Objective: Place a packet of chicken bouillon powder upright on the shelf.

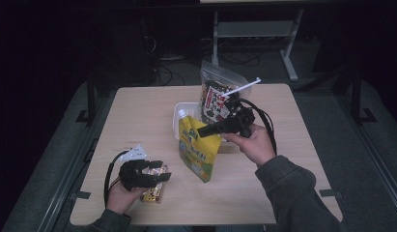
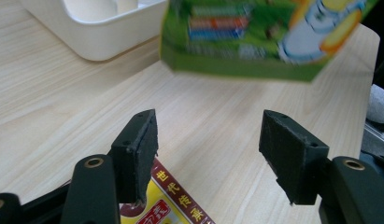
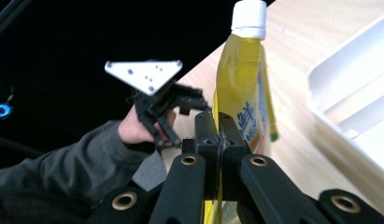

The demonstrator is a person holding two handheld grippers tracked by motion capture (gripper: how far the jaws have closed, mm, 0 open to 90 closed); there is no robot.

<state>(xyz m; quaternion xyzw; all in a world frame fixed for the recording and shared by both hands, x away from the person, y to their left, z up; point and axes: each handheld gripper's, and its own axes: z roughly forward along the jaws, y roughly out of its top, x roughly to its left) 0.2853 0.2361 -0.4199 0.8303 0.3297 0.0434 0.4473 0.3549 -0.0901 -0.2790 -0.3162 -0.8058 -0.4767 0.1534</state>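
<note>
A yellow-green spouted pouch [image 1: 198, 147] with a white cap [image 3: 248, 17] hangs tilted over the middle of the table. My right gripper [image 1: 203, 131] is shut on its side edge, and the right gripper [image 3: 220, 135] has both jaws pressed flat against the film. In the left gripper view the pouch's green bottom [image 2: 245, 42] seems clear of the wood. At the near left my left gripper [image 1: 160, 173] rests low, and the left gripper [image 2: 208, 135] stands open with bare table between its pads. A small yellow-and-red packet [image 2: 168, 205] lies under its left jaw, also visible as the packet [image 1: 155, 192].
A white tray [image 1: 179, 110] sits behind the pouch, and the tray's rim [image 2: 103, 44] is close ahead of the left gripper. A clear zip bag of dark snacks [image 1: 216, 96] stands in it. Bare wood lies at the table's right and front.
</note>
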